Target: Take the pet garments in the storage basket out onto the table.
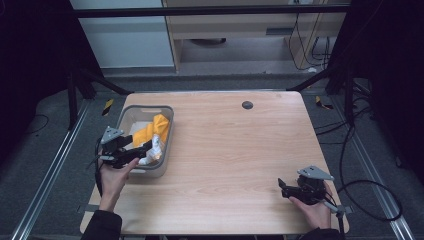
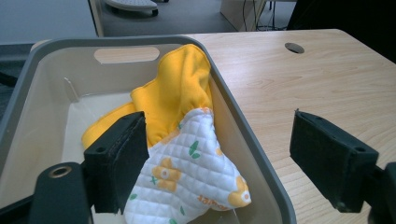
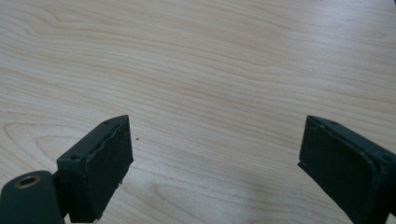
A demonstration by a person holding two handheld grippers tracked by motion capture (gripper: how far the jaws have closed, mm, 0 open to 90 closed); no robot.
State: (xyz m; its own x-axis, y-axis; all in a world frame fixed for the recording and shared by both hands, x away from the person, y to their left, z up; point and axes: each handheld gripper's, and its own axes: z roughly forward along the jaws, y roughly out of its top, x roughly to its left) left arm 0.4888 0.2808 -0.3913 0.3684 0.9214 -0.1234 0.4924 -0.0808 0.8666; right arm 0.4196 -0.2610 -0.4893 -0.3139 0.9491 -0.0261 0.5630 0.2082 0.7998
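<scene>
Left gripper jaws wide, straddling grey bin wall over yellow-white cloth; right gripper jaws wide above table.

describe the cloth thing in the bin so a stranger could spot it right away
On the wooden table, find the grey plastic bin near its left edge. Inside lies a yellow cloth item whose white quilted end, printed with orange flowers, sits between the left gripper's open jaws.

even overhead light, dark surroundings, soft shadows, slightly blurry high view.

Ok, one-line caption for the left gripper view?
Open left hand-held gripper straddling the grey bin's wall, beside a quilted floral mitt.
</scene>
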